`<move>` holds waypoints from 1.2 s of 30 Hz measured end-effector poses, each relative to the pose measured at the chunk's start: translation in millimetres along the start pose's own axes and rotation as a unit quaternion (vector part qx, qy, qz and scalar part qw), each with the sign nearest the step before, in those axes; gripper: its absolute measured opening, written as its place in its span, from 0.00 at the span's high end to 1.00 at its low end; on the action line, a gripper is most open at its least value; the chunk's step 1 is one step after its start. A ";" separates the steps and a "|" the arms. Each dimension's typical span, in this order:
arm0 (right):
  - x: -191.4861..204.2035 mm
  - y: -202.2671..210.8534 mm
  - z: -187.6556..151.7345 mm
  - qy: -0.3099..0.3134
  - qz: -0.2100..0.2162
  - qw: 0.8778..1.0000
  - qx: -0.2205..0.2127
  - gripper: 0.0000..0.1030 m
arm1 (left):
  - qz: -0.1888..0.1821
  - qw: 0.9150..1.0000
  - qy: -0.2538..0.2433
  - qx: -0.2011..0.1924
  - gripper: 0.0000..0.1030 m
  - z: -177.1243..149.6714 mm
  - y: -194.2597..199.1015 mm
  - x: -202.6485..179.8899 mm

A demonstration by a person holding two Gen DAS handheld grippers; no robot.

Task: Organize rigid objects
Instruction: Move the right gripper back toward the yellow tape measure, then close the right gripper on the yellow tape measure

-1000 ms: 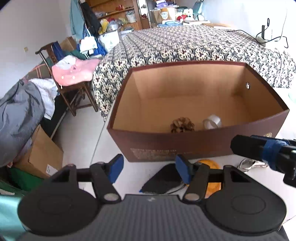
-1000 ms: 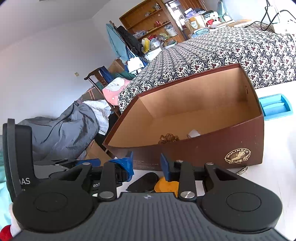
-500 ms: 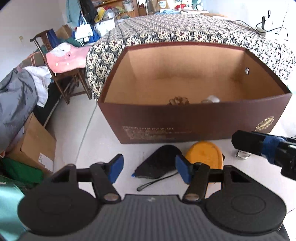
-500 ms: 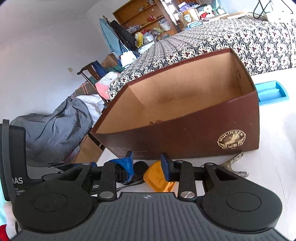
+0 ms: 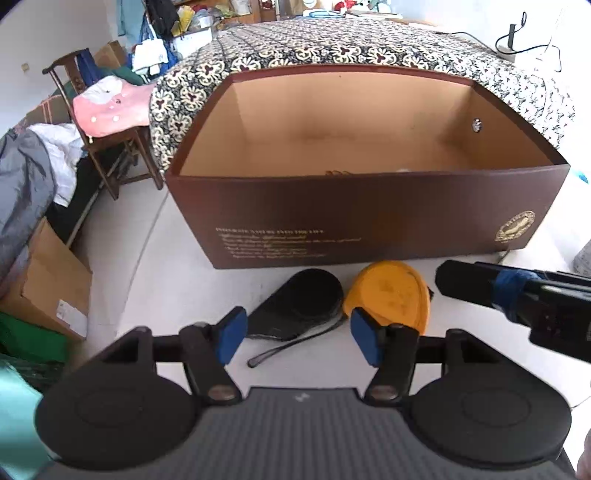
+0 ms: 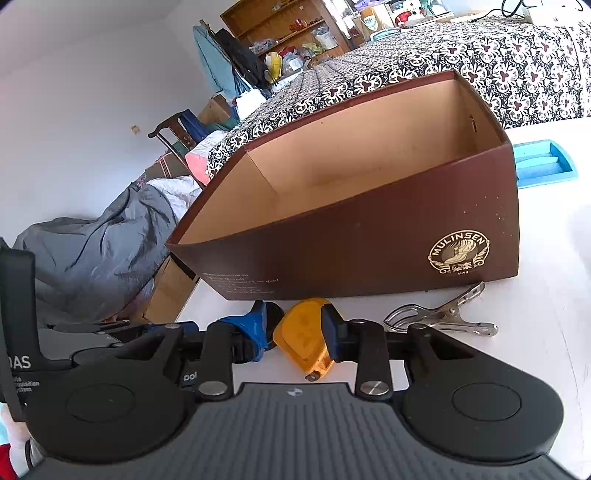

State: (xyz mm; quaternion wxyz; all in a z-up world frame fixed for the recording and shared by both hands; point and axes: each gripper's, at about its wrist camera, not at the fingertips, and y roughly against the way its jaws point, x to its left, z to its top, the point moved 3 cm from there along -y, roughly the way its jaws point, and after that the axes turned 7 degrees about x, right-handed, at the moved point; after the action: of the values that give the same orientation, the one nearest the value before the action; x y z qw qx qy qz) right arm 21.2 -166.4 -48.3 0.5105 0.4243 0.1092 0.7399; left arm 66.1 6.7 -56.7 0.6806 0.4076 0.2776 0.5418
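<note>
On the tabletop (image 5: pixel 147 266), in front of the brown box (image 5: pixel 369 221) — both tools low over the items.
Left tool (image 5: pixel 295 334) jaws wide apart, empty, black pouch (image 5: pixel 306 299) ahead. Right tool (image 6: pixel 293 332) jaws flank the orange tape measure (image 6: pixel 303 338) — can't tell if pads press it. Metal clip (image 6: pixel 439 317) just right.

A bed (image 5: pixel 369 48) with a black-and-cream patterned cover fills the room's middle. Left of the bed stands a wooden chair (image 5: pixel 92 140) draped with clothes; beyond the bed, cluttered wooden shelves (image 6: pixel 288 29) against a white wall (image 6: pixel 92 92).
</note>
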 end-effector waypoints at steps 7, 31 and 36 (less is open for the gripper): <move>-3.3 -2.7 -5.3 0.014 -0.008 1.000 0.003 0.85 | -0.041 0.999 0.004 -0.004 0.39 -15.0 -3.0 0.3; -28.4 -21.8 -2.3 -0.034 0.004 0.999 0.034 0.85 | -0.159 0.987 -0.021 -0.001 0.31 -29.1 -23.1 -22.3; -29.9 -32.1 7.0 -0.034 0.002 0.999 0.029 0.85 | -0.153 0.988 -0.027 -0.003 0.30 -28.0 -27.3 -25.8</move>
State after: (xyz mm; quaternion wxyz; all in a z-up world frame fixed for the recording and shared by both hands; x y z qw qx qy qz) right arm 51.2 -179.1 -78.5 0.4996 0.4645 0.1119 0.7226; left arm 50.4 -13.3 -96.2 0.7640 0.3731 0.3169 0.4203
